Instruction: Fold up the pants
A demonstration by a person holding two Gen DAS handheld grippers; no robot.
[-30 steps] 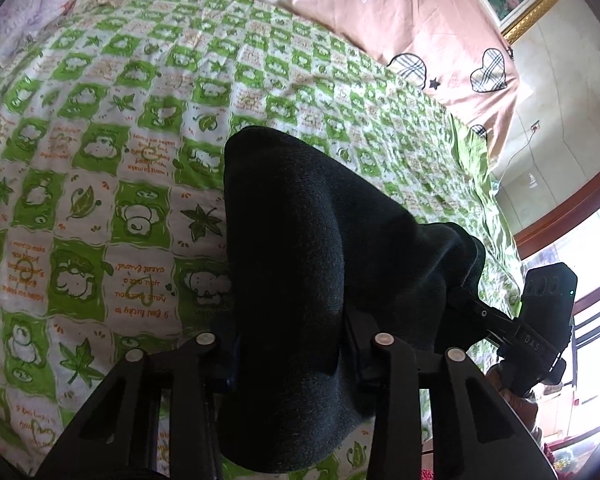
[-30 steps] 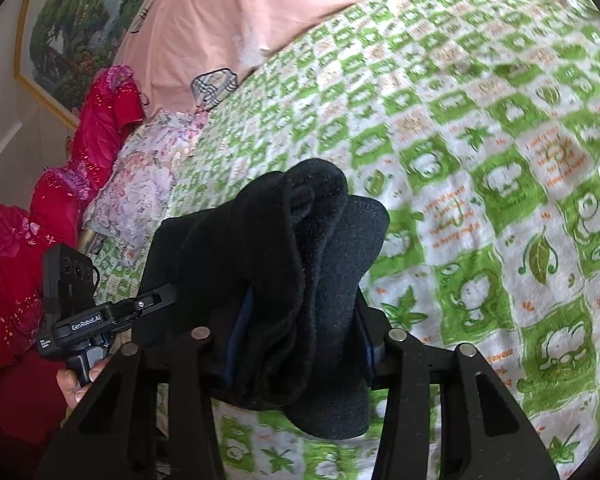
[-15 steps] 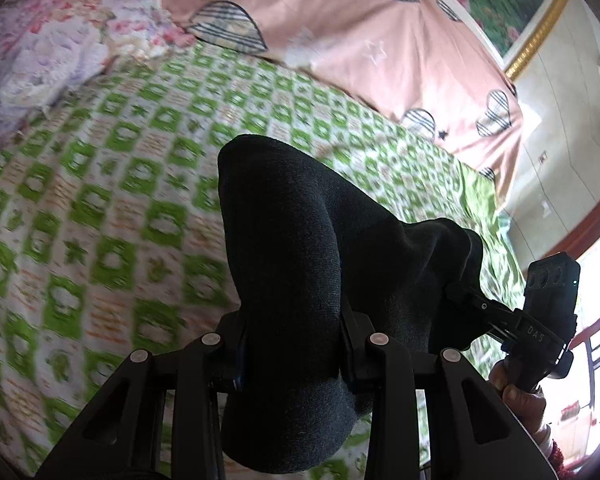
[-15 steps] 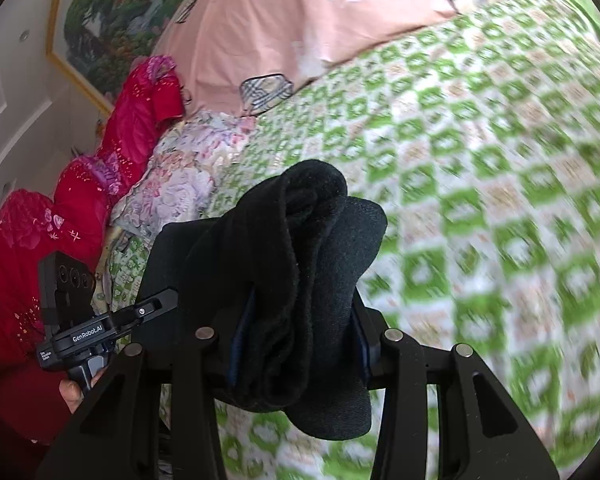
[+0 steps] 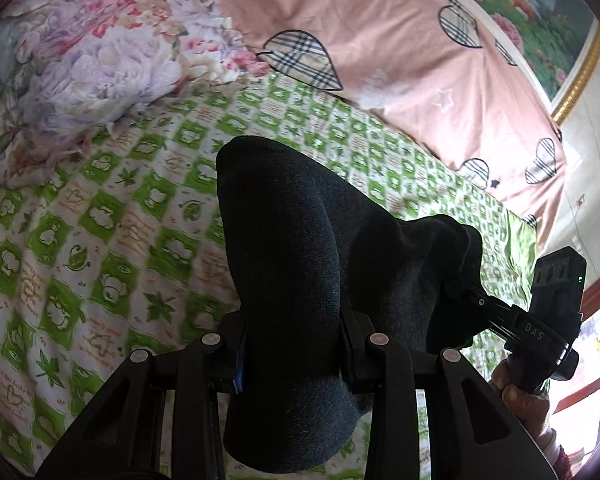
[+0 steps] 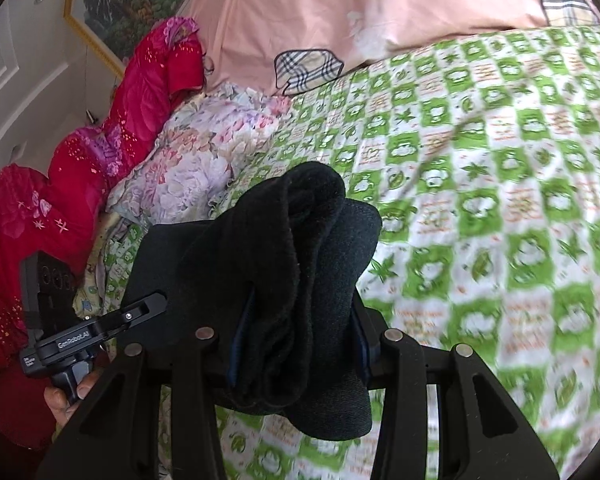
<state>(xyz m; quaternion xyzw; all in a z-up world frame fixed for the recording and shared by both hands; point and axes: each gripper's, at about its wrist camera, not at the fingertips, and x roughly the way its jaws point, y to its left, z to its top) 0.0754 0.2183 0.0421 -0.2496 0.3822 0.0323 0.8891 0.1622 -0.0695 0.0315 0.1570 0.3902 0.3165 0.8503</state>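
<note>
Both grippers, left (image 5: 292, 344) and right (image 6: 296, 344), clamped on black pants (image 5: 300, 248), now raised higher off the green checked bedsheet (image 5: 100, 240), tilted toward pillows; probably carrying onward for laying flat.

left gripper (image 5: 292, 344) and right gripper (image 6: 296, 344) — both clamped.

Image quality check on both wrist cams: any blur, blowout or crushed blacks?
Left wrist: bedsheet mildly smeared, window corner at lower right blown out, black pants keep some knit texture, left gripper sharp. Right wrist: green-checked bedsheet strongly motion-blurred toward the right edge, pants nearly featureless black, right gripper sharp. Both show heavy fisheye curvature and dark vignette corners.
</note>
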